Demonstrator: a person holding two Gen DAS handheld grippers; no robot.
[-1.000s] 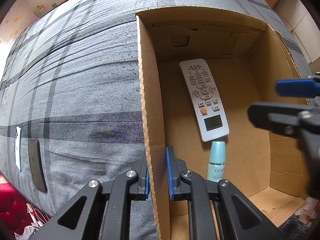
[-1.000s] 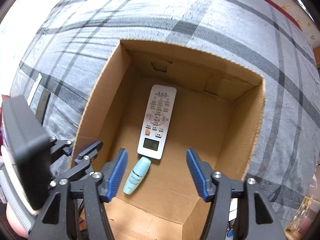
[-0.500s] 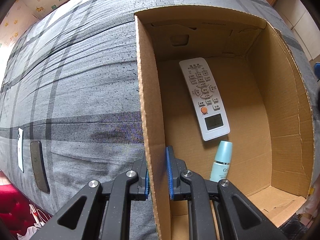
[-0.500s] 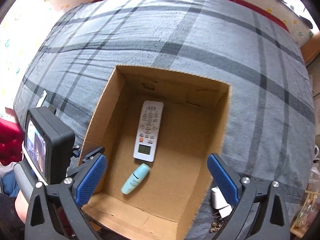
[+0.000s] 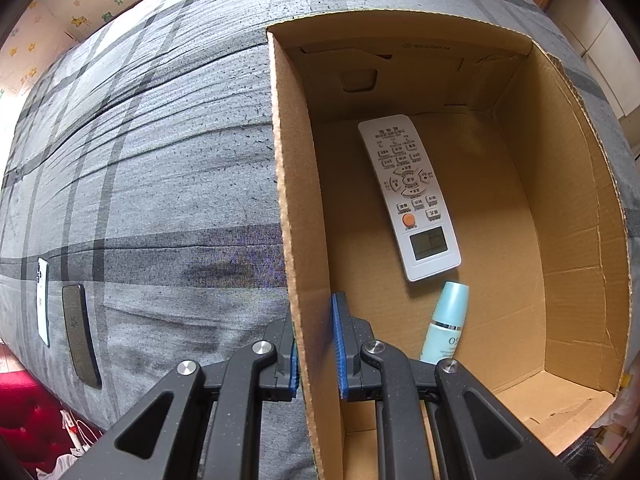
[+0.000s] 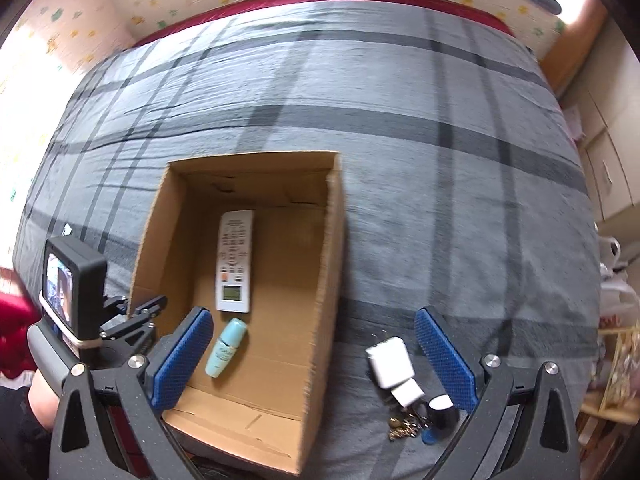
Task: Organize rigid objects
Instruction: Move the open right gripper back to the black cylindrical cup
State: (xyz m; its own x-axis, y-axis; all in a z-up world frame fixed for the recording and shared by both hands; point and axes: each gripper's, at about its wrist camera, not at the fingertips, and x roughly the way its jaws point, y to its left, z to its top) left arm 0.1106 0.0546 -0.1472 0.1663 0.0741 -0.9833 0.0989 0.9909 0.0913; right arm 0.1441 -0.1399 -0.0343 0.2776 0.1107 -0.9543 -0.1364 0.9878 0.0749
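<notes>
Your left gripper (image 5: 316,344) is clamped on the left wall of the cardboard box (image 5: 298,208), one blue pad outside against the wall and the other inside, pointing straight down. Your right gripper (image 6: 316,364) has just been opening and now stands as wide as it goes, with nothing pressed between its pads; it hangs over the box's right wall and the bedspread beside it. Inside the box, the white remote control (image 6: 235,261) lies flat on the floor, screen end toward you, and the pale blue bottle (image 6: 225,347) lies on its side just below it, close to but apart from the remote. On the grey plaid bedspread (image 6: 400,128), just right of the box and inside your right gripper's span, sit two white charger blocks (image 6: 390,362), a dark cylinder with a white top (image 6: 440,412) and a small heap of brass-coloured bits (image 6: 402,426). From the left wrist view, a white phone (image 5: 42,300) and a dark phone (image 5: 80,334) lie side by side near the bed's left edge, well apart from the box.
</notes>
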